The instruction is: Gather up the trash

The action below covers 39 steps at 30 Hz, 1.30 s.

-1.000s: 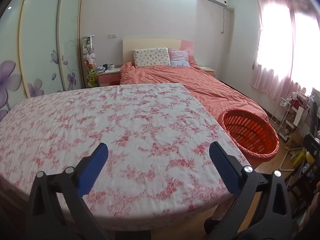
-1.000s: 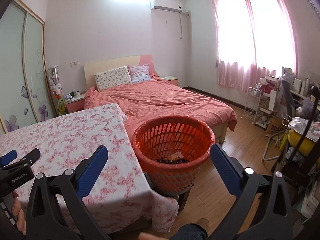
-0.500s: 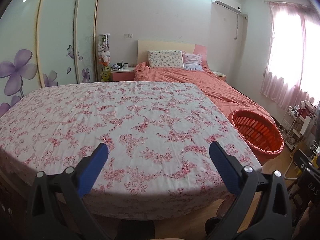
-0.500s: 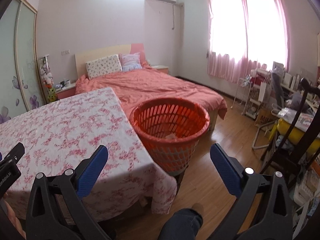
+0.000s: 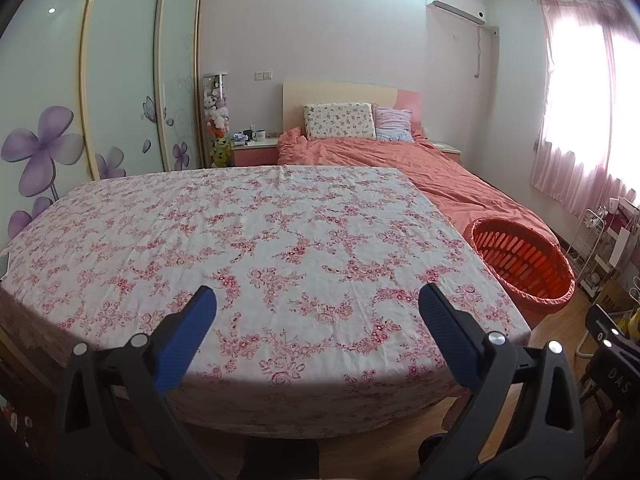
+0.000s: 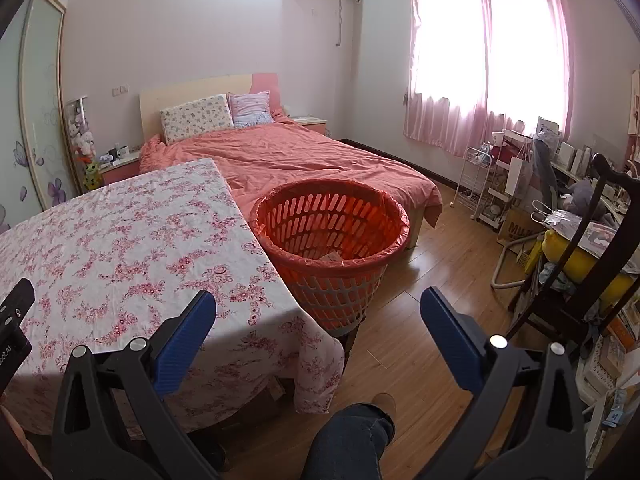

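Sitting beyond the right hand-held gripper [image 6: 318, 316] (spread wide): basket [image 6: 332, 240].

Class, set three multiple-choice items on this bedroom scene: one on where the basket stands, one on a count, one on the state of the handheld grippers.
1. The orange slotted plastic basket stands:
A. on the floral-clothed table
B. on the floor beside the floral-clothed table
C. on the bed

2. Pillows on the coral-covered bed:
A. one
B. two
C. four

3. The jaws of the left gripper and right gripper are:
A. both open, empty
B. both shut on trash
C. one open, one shut

Answers: B, it stands at the table's corner; B, a patterned and a striped pillow show; A, wide empty gaps show between both pairs.
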Available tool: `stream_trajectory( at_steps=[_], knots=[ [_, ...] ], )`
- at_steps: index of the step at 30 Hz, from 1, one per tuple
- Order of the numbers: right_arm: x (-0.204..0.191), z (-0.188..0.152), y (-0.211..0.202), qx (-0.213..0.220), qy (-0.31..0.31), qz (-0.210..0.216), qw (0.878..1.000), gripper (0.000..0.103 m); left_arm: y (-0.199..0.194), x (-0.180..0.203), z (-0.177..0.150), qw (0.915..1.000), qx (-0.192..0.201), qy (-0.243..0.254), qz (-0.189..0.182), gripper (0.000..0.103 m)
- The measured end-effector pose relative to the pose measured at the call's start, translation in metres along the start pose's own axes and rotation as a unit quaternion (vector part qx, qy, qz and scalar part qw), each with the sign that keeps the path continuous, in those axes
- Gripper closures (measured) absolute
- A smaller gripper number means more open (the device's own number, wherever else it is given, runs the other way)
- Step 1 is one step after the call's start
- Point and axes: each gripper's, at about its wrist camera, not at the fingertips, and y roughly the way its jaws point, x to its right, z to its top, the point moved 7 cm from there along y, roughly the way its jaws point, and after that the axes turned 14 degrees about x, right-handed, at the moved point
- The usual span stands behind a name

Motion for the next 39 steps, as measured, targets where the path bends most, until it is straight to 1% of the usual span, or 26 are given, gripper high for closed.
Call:
stream_trajectory(
  at_steps=[8, 18, 39],
  knots=[
    [0.001, 0.001, -0.001, 0.001, 0.002, 0.0, 1.0, 0.002, -0.005, 0.012, 0.004, 0.9998, 0.003, 0.006, -0.018, 0.004],
    [0.015, 0.009, -0.006, 0.011, 0.014, -0.01, 1.0, 0.002, -0.008, 0.031, 0.013, 0.9991, 0.013, 0.015, -0.038, 0.004],
    [0.014, 0.014, -0.008, 0.017, 0.014, -0.001, 1.0, 0.002, -0.005, 0.035, 0.015, 0.9992, 0.014, 0.018, -0.032, 0.004]
  ],
)
